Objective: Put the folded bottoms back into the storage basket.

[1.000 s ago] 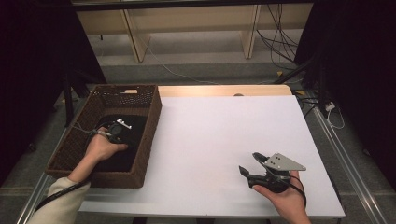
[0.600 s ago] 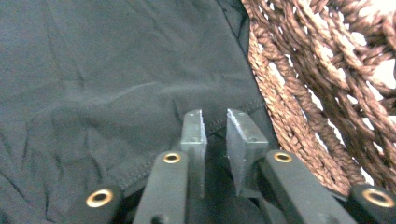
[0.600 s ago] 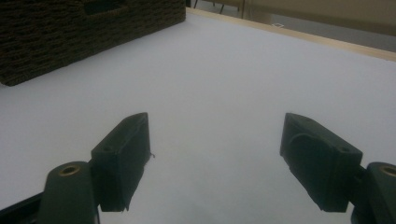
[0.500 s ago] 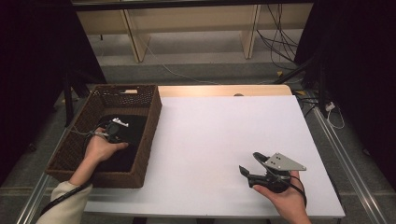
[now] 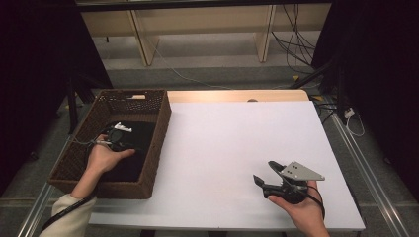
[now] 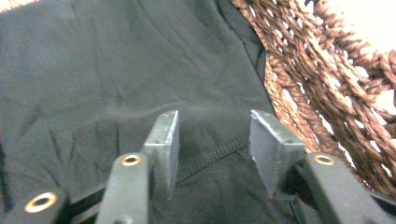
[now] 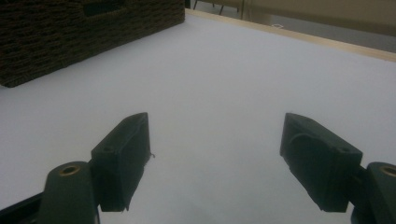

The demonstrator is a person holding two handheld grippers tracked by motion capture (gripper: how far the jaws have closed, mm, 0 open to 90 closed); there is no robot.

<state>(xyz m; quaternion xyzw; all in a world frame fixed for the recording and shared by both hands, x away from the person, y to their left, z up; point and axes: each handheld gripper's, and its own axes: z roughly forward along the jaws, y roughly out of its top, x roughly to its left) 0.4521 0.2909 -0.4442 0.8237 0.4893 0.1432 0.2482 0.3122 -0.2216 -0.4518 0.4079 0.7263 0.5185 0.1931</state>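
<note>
We find the left tool (image 6: 212,151), jaws just opening over the black cloth (image 6: 116,84) in the basket (image 5: 158,123), gripping nothing, right tool (image 5: 269,183) open and empty on the table (image 5: 237,133); next, close on a fold.

The black cloth (image 6: 116,79) lay crumpled and flat in the bottom of the wicker basket (image 5: 159,129) (its dark brown weave rose just beside the fabric's edge). A stitched seam crossed it; it seemed to be a garment.
</note>
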